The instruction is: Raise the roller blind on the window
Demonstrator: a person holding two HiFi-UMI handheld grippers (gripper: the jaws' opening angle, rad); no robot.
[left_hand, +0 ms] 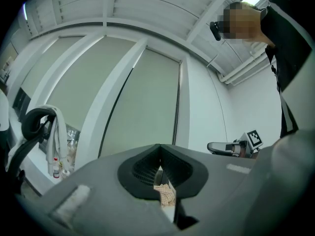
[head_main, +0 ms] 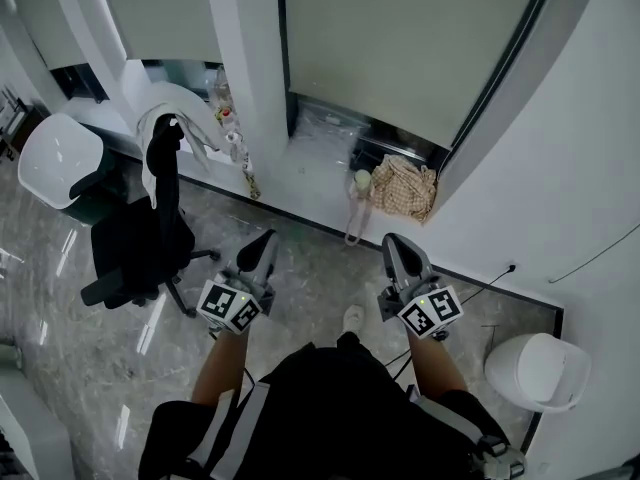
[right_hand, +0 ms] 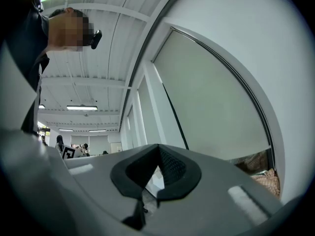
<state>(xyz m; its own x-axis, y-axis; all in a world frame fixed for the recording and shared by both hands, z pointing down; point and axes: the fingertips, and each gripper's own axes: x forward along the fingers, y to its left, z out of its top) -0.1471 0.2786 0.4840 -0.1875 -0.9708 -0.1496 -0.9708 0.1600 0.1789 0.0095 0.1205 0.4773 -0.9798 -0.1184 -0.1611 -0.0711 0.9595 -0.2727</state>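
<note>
A grey-green roller blind (head_main: pixel 400 38) covers most of the window ahead, with its bottom edge a little above the sill. It also fills the middle of the left gripper view (left_hand: pixel 142 102) and the right half of the right gripper view (right_hand: pixel 211 107). My left gripper (head_main: pixel 263 249) is held out over the floor, its jaws shut with nothing between them. My right gripper (head_main: pixel 397 251) is level with it to the right, also shut and holding nothing. Both point toward the window and are well short of the blind.
A checked cloth bag (head_main: pixel 404 187) lies on the sill below the blind. A white pillar (head_main: pixel 250 78) stands left of the window. A black office chair (head_main: pixel 140 238) with a white garment is at left, a white bin (head_main: pixel 540 370) at lower right. A cable runs along the floor.
</note>
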